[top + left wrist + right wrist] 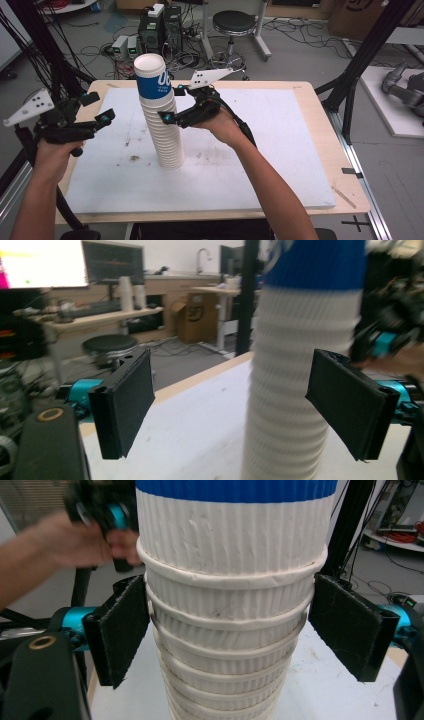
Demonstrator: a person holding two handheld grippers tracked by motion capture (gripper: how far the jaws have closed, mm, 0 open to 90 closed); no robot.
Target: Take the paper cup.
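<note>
— Where do we have the stack of paper cups [161, 117] right now?

— It stands upright, leaning a little, on the white board [280, 150] that covers the desk [320, 130], a bit left of the board's middle in the high view. The top cup [151, 76] carries a blue band and sits open side up.

— And our right gripper [172, 104]?

— We have it up against the stack, just under the blue band. In the right gripper view its two black jaws stand on either side of the ribbed white cups, spread about as wide as the stack. The left jaw looks to be touching the rims; the right jaw sits at the edge of the stack, and we cannot tell whether it presses. So we would call it open around the stack, not clamped.

— The left gripper [98, 107]?

— We hold it to the left of the stack, apart from it, at about the same height as the right one. In the left gripper view its jaws are wide apart with nothing between them; the stack rises beyond, closer to the right jaw.

— Anything else around?

— A black stool [234, 22] and some computer boxes [160, 27] stand on the floor beyond the desk.
</note>
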